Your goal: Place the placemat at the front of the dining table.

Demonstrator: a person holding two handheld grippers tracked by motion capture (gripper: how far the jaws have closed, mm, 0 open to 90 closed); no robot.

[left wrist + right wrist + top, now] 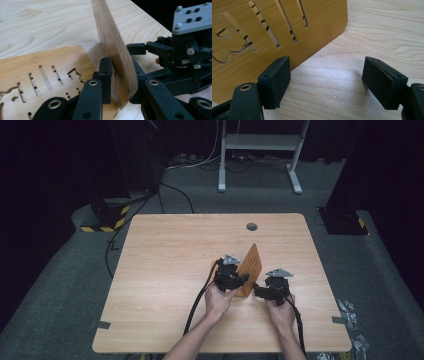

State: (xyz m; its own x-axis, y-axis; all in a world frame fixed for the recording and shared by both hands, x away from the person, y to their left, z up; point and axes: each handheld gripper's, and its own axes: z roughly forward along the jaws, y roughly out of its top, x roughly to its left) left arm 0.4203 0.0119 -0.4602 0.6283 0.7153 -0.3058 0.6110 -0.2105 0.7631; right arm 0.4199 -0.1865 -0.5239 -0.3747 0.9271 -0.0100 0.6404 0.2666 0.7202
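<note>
Left tongs point(120, 82) clamped on upright panel point(112, 47), tilted, over flat panel point(37, 75) on table point(165, 260). Right tongs point(327, 80) wide, empty, beside flat panel's corner. I judge stand half raised: 1 panel up, propping left to do.

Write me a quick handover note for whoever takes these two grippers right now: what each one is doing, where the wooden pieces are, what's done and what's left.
Left gripper: jaws shut on the upright wooden panel, holding it on edge near its lower end.
Right gripper: jaws open, nothing between them, resting low over the table beside the flat slotted panel.
The flat slotted panel lies on the table; the upright one stands at its edge.
Done: one panel raised and gripped.
Left: probably steady the flat panel with the right gripper and finish positioning the upright panel; whether the two are joined cannot be told.
</note>
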